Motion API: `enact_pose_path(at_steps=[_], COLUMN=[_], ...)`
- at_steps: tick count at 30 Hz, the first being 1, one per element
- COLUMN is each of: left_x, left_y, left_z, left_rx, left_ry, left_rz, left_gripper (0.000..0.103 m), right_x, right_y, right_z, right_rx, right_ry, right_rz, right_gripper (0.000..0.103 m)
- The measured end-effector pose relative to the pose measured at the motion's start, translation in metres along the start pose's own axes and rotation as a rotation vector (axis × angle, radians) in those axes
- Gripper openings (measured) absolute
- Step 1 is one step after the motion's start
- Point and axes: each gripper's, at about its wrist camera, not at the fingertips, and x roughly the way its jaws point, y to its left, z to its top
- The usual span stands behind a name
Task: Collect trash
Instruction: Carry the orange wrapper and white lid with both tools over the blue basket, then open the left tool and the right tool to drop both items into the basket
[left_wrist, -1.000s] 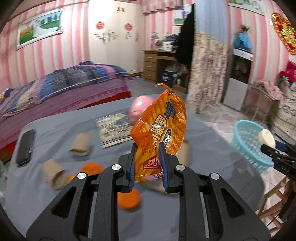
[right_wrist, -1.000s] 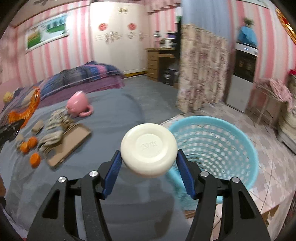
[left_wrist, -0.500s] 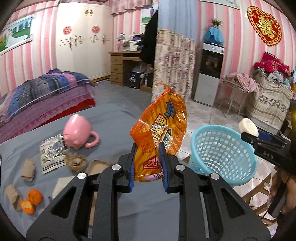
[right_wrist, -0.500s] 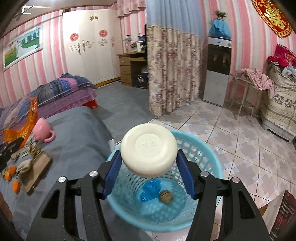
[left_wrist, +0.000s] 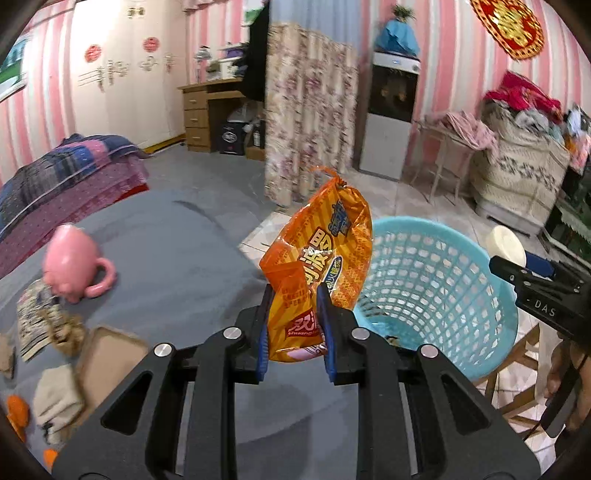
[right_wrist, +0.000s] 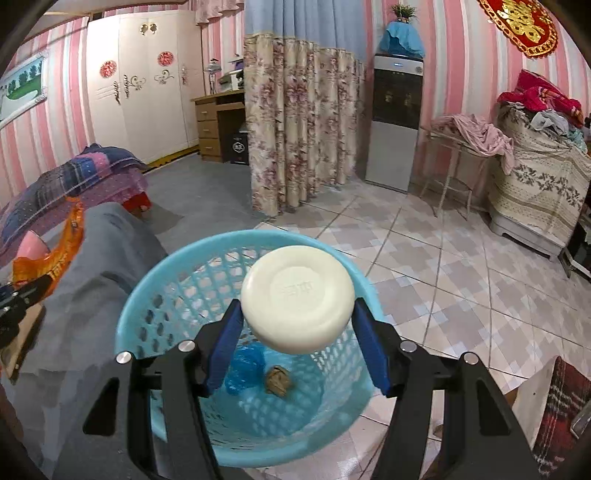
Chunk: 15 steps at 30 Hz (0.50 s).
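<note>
While the left tool (left_wrist: 294, 314), clamped on the upright orange snack bag (left_wrist: 320, 258), seems short of the blue basket (left_wrist: 436, 295) to its right, the right tool (right_wrist: 297, 325) grips the white disc (right_wrist: 297, 297) directly above that basket (right_wrist: 147, 314), nearer to dropping.

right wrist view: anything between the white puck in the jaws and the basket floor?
Nothing in between. In the right wrist view the white puck hangs over the open blue basket; below lie only blue crumpled plastic and a brown scrap on the floor.
</note>
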Motion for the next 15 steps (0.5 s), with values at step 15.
enact_pose_path(at_steps=[15], left_x=[0.071], left_y=[-0.081], left_z=[0.014], left_rx=[0.11], left_ry=[0.062], left_rz=[-0.08], left_gripper=[0.021], right_x=[0.008], right_y=[-0.057], right_z=[-0.006], right_rx=[0.142], right_ry=[0.01], right_rz=[-0.009], right_gripper=[0.06])
